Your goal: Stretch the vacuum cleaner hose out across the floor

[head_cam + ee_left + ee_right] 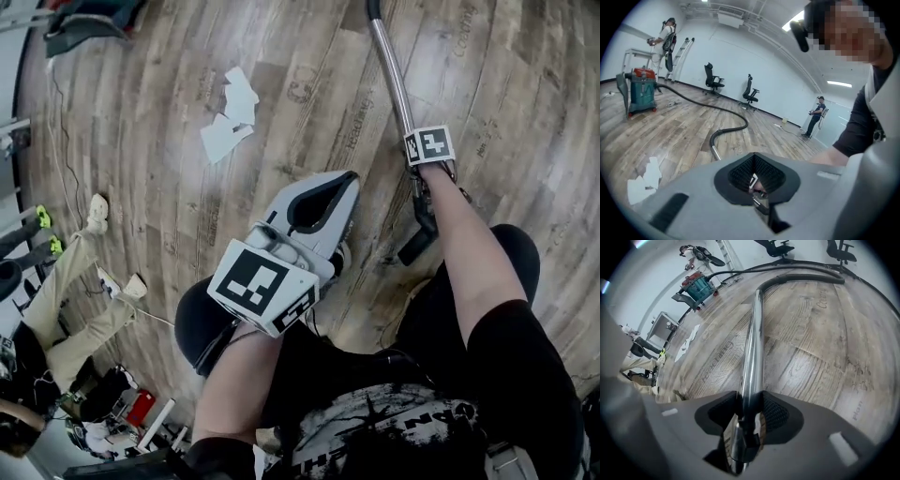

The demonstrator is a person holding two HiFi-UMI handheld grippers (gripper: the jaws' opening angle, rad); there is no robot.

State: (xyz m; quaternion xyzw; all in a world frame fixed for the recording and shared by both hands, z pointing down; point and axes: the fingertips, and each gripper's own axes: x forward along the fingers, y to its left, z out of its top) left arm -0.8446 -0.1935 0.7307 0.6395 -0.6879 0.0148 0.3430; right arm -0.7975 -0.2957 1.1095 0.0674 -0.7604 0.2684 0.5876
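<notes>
**Taking the wand in hand before the long pull**

I am working the rig from afar, and the right tongs [750, 413] are gripping the metal wand [752, 352]. The two pads are sitting against either side of the shiny tube near its lower end. In the head view that grip is showing at the upper right of the frame. The wand is lying on the wooden floor [487, 84] and running up toward the top edge.

The left tongs [757, 176] are hanging fully closed and empty over the middle of the frame.

The black hose [708, 105] is leaving the vacuum cleaner [642, 89] at the far left of the left gripper view. It is crossing the boards and looping back in a tight bend to meet the wand near the centre. Paper scraps [230, 117] are lying apart from it at the upper left of the head view.

I am judging this to be the opening step: the free end is secured, but the hose is not yet drawn straight. The next move is asking me to carry the wand away from the cleaner, keeping it low and pulling steadily until that loop is opening out. I should be taking care that the smooth tube is not sliding through the pads and that the cleaner is not rolling along after the pull.
</notes>
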